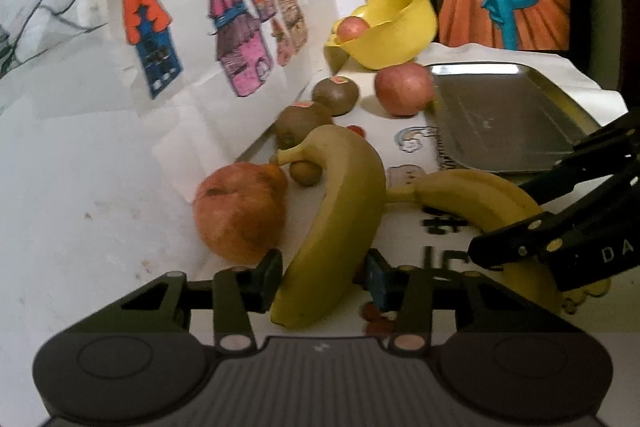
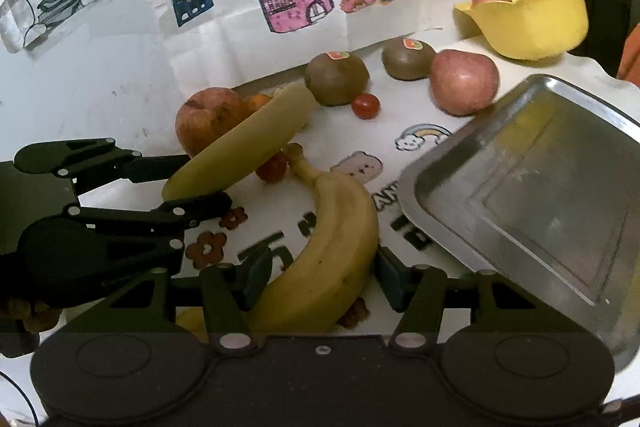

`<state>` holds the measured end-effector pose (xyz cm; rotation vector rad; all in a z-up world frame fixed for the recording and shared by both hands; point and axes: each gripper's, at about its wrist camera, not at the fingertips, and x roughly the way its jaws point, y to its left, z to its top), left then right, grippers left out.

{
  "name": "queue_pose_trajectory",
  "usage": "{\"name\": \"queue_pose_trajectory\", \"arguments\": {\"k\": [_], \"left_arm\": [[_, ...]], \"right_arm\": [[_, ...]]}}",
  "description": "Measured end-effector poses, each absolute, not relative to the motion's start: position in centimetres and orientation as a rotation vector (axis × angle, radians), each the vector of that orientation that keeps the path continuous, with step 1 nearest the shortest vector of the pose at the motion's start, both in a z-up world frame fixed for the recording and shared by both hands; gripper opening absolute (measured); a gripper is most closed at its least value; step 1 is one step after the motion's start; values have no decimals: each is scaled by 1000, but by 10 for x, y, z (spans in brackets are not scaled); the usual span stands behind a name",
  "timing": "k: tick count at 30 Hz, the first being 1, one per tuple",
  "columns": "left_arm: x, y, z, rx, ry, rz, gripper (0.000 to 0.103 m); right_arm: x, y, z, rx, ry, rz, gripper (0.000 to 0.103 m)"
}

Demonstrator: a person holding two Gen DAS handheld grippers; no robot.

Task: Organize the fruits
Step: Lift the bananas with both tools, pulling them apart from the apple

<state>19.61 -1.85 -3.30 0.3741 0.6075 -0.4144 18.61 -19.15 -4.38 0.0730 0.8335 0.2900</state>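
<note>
Two-handed banana pickup. The left gripper [image 1: 322,277] has its jaws set on either side of one banana [image 1: 336,211], apparently closed on it, and in the right wrist view that banana looks raised, tilting up ahead of the tool; the right gripper [image 2: 316,281] straddles a second banana [image 2: 324,255] lying on the cloth, with a gap showing at each pad, so it reads as not yet clamped. Risks: the tilted banana could pivot or slip from its near-end grip onto the apple [image 1: 240,211] just left of the left tool; the steel tray [image 2: 532,195], just right of the right gripper, could be knocked.
</note>
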Motion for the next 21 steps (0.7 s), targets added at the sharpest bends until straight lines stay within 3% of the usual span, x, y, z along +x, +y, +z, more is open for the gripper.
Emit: {"name": "queue_pose_trajectory", "arguments": {"k": [21], "left_arm": [[129,-66,-34,430,586,-505,45]], "right_arm": [[120,-244,-34,30,852,276,54]]}}
